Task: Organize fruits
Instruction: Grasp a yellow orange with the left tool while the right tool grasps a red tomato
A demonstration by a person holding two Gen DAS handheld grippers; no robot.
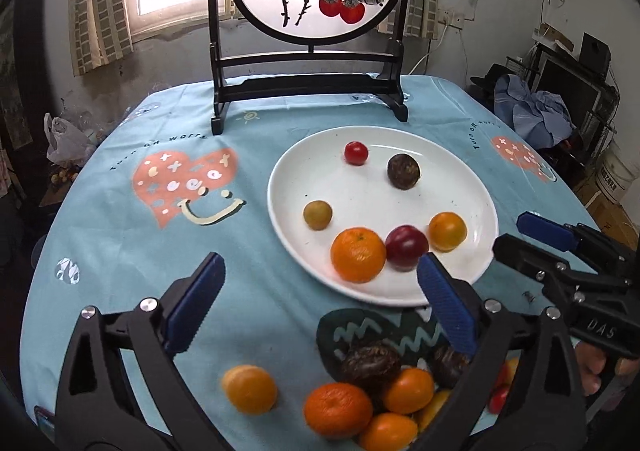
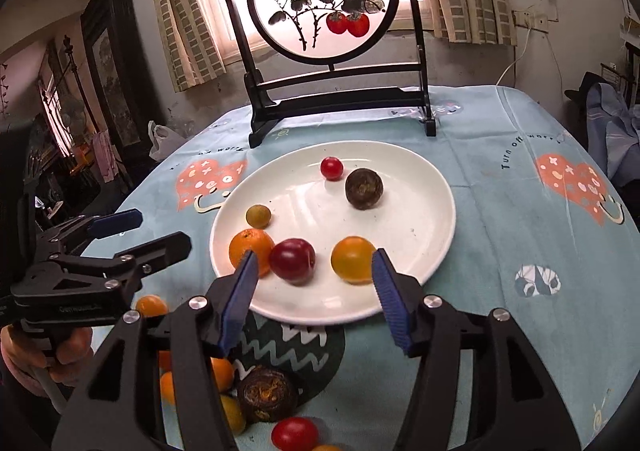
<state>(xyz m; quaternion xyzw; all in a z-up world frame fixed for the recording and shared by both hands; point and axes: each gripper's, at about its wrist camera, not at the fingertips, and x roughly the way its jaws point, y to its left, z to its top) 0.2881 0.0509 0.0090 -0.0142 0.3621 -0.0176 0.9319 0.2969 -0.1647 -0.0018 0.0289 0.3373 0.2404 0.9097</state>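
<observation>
While loose fruit [image 1: 360, 399] sits heaped on the desk [image 1: 120, 251] at the near edge, the left gripper [image 1: 320, 307] hangs above it, jaws spread, gripping nothing. Right gripper [image 2: 314, 291] hovers at the plate [image 2: 420, 243] rim, jaws spread too, empty. On the plate: orange [image 2: 250, 245], plum [image 2: 292, 261], yellow fruit [image 2: 353, 259], then a dark ball [image 2: 364, 188] and tomato [image 2: 331, 167]. Behind stands a painted screen [image 2: 324, 3].
</observation>
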